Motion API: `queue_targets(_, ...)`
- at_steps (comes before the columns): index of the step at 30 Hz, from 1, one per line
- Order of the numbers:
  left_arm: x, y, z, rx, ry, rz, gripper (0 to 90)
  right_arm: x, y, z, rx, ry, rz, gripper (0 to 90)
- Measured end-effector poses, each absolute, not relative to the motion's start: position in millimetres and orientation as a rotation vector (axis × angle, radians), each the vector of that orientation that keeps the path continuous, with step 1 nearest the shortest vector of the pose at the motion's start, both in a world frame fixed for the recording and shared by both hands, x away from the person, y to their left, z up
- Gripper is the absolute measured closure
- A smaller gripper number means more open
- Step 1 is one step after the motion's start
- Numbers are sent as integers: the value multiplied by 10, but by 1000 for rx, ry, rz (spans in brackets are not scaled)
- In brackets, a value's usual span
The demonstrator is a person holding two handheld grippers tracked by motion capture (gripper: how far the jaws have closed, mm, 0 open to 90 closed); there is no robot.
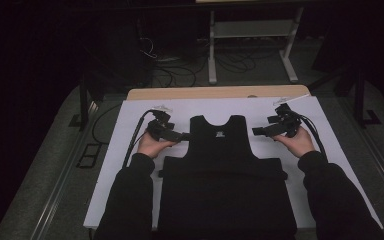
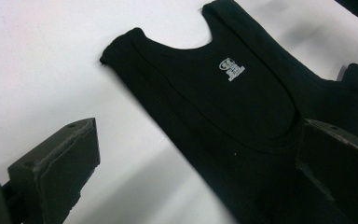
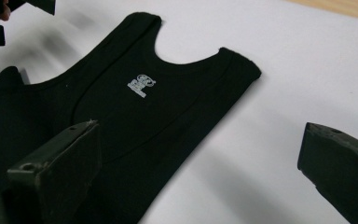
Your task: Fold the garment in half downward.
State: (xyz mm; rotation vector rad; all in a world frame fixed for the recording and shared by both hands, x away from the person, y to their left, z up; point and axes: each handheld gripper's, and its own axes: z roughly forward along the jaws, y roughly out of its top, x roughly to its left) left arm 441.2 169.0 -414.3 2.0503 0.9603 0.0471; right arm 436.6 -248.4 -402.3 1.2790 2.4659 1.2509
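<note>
A black tank top [image 1: 220, 150] lies flat on the white sheet [image 1: 130, 165], neck end away from me, with a small white print [image 2: 231, 69] below the neckline. Its lower part is wider, and a straight edge crosses it at mid-height. My left gripper [image 1: 182, 136] is open at the top's left armhole edge; its jaws straddle that edge [image 2: 200, 154]. On the opposite side my right gripper [image 1: 256, 132] is open too, one jaw over the fabric and one over bare sheet [image 3: 200, 158]. The top [image 3: 135, 116] and its print [image 3: 141, 85] show between them.
The sheet covers a wooden table whose far edge [image 1: 220, 92] is bare. Beyond it on the dark floor stand a white metal frame [image 1: 252, 35] and loose cables [image 1: 180, 70]. Bare sheet lies to both sides of the top. The left gripper [image 3: 0, 18] shows in the right gripper view's top left corner.
</note>
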Motion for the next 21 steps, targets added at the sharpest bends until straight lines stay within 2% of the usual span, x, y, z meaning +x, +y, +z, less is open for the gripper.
queue_targets(21,4455,1566,-4332,2045,970,17,0,4399,-2302,-4262,1282,2521,1211,0)
